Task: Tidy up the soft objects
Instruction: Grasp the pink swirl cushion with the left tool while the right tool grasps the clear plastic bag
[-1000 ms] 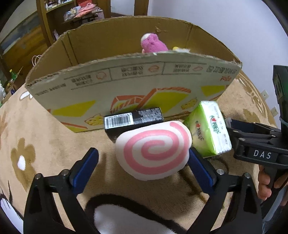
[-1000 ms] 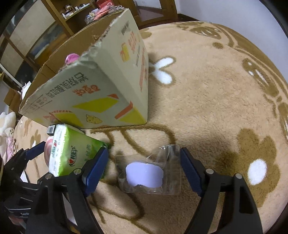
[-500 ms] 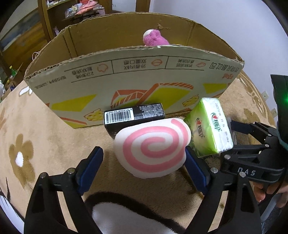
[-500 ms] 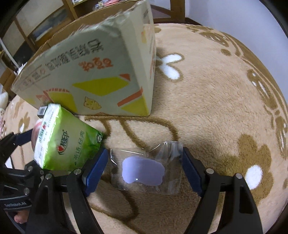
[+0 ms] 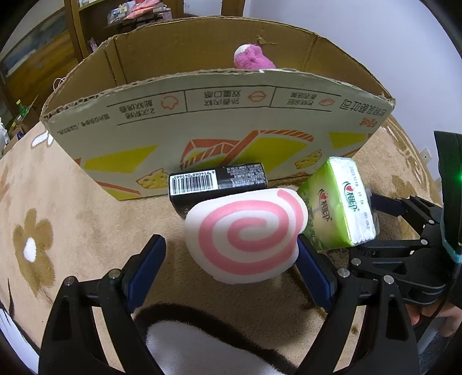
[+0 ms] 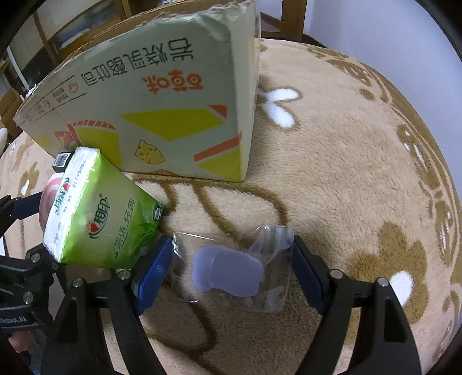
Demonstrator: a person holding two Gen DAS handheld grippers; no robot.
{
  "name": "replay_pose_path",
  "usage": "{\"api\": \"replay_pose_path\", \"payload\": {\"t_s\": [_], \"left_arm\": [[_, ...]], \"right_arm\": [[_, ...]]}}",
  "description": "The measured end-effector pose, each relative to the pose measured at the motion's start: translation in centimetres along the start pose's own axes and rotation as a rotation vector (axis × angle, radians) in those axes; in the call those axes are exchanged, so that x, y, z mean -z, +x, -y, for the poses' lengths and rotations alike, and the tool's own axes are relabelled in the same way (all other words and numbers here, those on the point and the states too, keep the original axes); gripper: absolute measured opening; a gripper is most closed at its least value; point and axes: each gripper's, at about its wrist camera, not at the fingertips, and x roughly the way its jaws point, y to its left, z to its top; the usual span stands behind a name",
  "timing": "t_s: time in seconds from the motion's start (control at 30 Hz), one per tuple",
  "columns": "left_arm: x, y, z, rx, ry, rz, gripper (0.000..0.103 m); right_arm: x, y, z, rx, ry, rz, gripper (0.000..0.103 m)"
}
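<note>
A white cushion with a pink spiral (image 5: 245, 236) lies on the carpet between my left gripper's (image 5: 231, 259) open fingers; the right pad touches it, the left stands apart. A green tissue pack (image 5: 337, 204) leans beside it on the right and also shows in the right wrist view (image 6: 98, 213). My right gripper (image 6: 231, 265) is open around a clear plastic packet with a purple item inside (image 6: 231, 268); both pads stand at its edges. A cardboard box (image 5: 219, 121) stands behind, with a pink plush toy (image 5: 251, 59) inside.
A black barcoded box (image 5: 216, 184) lies between the cushion and the cardboard box (image 6: 161, 95). The beige flower-patterned carpet (image 6: 346, 173) spreads to the right. Wooden shelves (image 5: 86, 26) stand behind the box. A white and dark carpet patch (image 5: 208, 346) lies under my left gripper.
Both grippers moved forward slightly and the box looms larger. The right gripper's fingers now flank the clear packet more closely. The tissue pack looks more tilted.
</note>
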Motion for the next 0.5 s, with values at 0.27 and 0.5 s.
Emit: {"api": "replay_pose_path", "payload": {"t_s": [0.27, 0.5], "left_arm": [[0.09, 0.08, -0.42, 0.006, -0.007, -0.004, 0.088], [0.33, -0.25, -0.95, 0.024, -0.023, -0.007, 0.080]], "right_arm": [[0.18, -0.40, -0.19, 0.016, -0.019, -0.005, 0.082], [-0.02, -0.65, 0.75, -0.010, 0.009, -0.015, 0.081]]}}
